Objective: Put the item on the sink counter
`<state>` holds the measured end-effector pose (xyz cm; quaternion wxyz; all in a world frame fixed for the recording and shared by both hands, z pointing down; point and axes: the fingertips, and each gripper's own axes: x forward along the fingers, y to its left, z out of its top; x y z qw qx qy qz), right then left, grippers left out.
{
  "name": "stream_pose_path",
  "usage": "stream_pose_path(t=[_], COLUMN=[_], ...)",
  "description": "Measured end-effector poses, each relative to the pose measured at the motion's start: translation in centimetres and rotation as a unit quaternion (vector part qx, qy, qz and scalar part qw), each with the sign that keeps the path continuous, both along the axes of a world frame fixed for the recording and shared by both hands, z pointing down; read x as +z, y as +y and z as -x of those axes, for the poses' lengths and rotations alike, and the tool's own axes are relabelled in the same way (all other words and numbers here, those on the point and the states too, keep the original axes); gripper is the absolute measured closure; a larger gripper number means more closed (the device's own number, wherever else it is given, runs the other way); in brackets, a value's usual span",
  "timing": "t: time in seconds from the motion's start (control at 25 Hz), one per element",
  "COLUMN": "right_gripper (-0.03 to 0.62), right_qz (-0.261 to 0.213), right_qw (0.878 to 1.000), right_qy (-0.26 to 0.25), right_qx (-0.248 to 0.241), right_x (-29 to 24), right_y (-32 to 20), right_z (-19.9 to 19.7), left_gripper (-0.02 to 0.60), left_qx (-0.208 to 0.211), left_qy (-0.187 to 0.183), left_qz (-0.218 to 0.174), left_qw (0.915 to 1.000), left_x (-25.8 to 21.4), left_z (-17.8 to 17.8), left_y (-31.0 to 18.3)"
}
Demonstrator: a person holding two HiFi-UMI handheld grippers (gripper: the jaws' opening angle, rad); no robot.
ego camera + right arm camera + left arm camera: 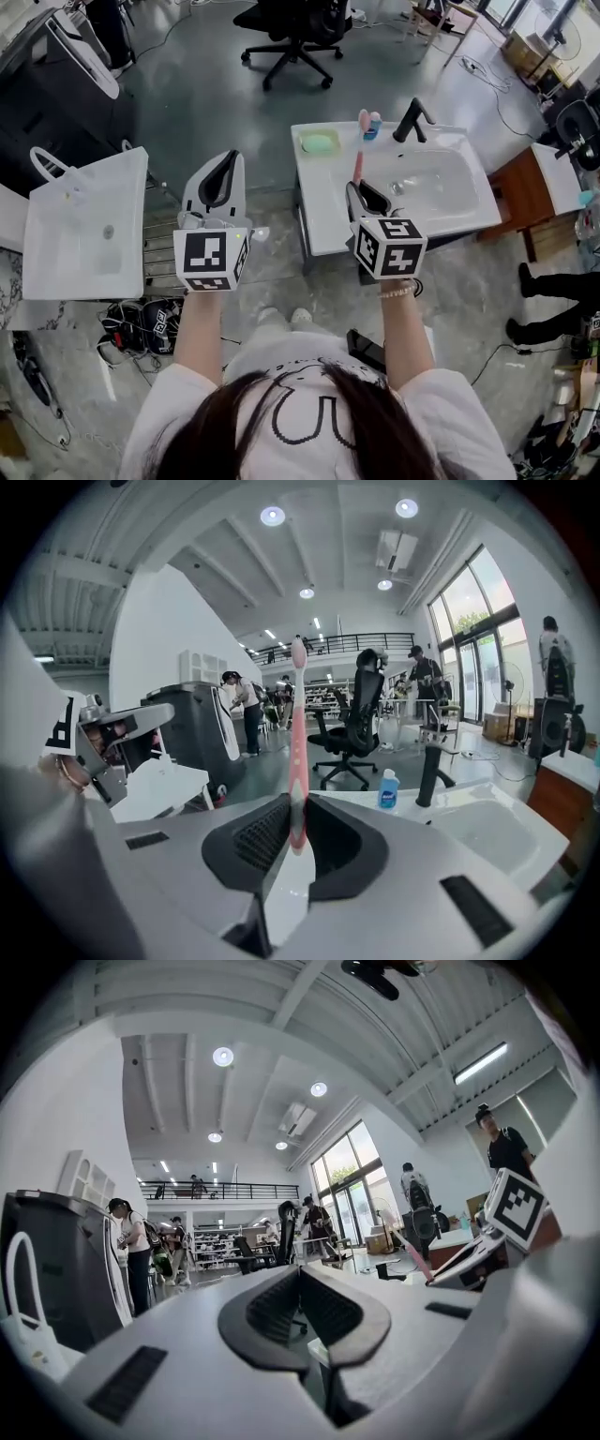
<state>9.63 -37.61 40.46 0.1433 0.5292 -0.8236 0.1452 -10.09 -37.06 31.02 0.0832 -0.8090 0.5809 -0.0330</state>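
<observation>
Your right gripper [362, 194] is clamped on one pink toothbrush [357, 167], which stands upright between the pads with its head pointing up and away from you. In the head view it sits over the sink counter [323, 220], above the flat strip between the counter's left edge and the basin [433, 183]. That strip is bare along its near part. At its far end lies one green soap dish [319, 142], and on the back rim stand one small blue bottle [374, 125], a pink item just beside it that you cannot identify from here, and one black faucet [412, 120]. The counter's front edge runs just under your right gripper's marker cube. Your left gripper [222, 178] has its jaws together with nothing between them. It hangs over the open floor in the gap between the counter and a second white sink unit [84, 225] on your left, clear of both edges. Beyond the counter the floor is open up to one black office chair [291, 28]. A brown wooden cabinet [520, 192] stands against the counter's right end. That makes two grippers, two sink units and one toothbrush.
</observation>
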Motion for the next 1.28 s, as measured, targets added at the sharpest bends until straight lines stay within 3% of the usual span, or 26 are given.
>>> stream_pose_path(t=[0.24, 0.6, 0.92, 1.28], right_gripper=[0.522, 0.522, 0.522, 0.522], right_qz=[0.096, 0.232, 0.352, 0.467], right_qw=[0.995, 0.972, 0.933, 0.882], right_qy=[0.012, 0.041, 0.076, 0.066], right_qx=[0.002, -0.004, -0.012, 0.011], right_x=[5.7, 14.2, 20.0, 23.0], right_y=[-2.5, -4.6, -5.4, -4.7], right_z=[0.8, 2.7, 4.0, 3.9], left_gripper=[0.571, 0.571, 0.571, 0.571], left_qx=[0.008, 0.019, 0.028, 0.040], left_qy=[-0.002, -0.004, -0.008, 0.008], left_qz=[0.028, 0.060, 0.080, 0.094], left_qw=[0.9996, 0.9980, 0.9964, 0.9948], left_x=[2.1, 4.8, 6.8, 8.3], left_z=[-0.4, 0.5, 1.4, 2.0], left_y=[-2.5, -6.2, -9.1, -11.2])
